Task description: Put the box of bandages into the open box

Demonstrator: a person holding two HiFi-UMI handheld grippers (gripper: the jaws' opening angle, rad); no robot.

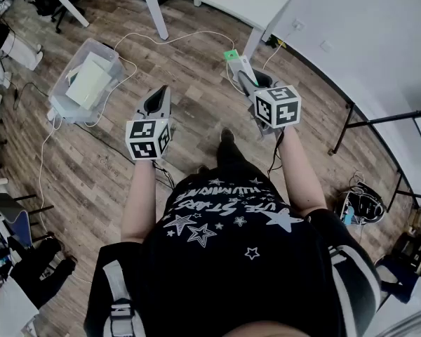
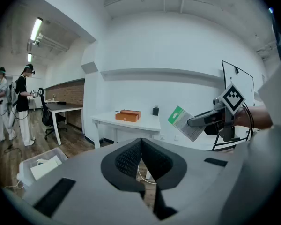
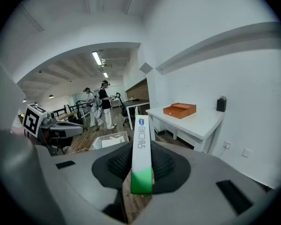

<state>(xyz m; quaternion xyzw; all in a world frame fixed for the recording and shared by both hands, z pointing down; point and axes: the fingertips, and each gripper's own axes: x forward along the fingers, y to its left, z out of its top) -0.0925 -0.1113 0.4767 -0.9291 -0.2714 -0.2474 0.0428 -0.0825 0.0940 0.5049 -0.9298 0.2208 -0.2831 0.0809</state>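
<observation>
**A:** Where is the box of bandages (image 3: 141, 149)?

**B:** Between the jaws of the right gripper (image 1: 245, 81). The ribbed pads press on its two broad faces. It is a slim white box with a green end, and it sticks out past the jaw tips.

**A:** And the left gripper (image 1: 159, 95)?

**B:** Its jaws are together, tips meeting, with nothing between them. It sits level with the right gripper and well apart from it, on that gripper's left. Both tilt slightly down toward the wooden floor (image 1: 189, 83).

**A:** Can you see the open box (image 1: 84, 83)?

**B:** Yes. It is a clear plastic one with no lid, resting on the floor ahead of the left gripper and off to that gripper's left. Flat white items lie inside it. From the right gripper it is farther away, ahead and to the left, beyond the left gripper.

**A:** So the bandages are not in it?

**B:** No. They are up in the air in the right gripper's hold, well apart from the open box.

**A:** Anything else nearby?

**B:** A white counter (image 3: 192, 121) stands ahead of the right gripper, slightly to its right, with an orange box (image 3: 179, 110) on top. A white cable (image 1: 168, 37) trails across the floor between the open box and the counter's legs.
</observation>
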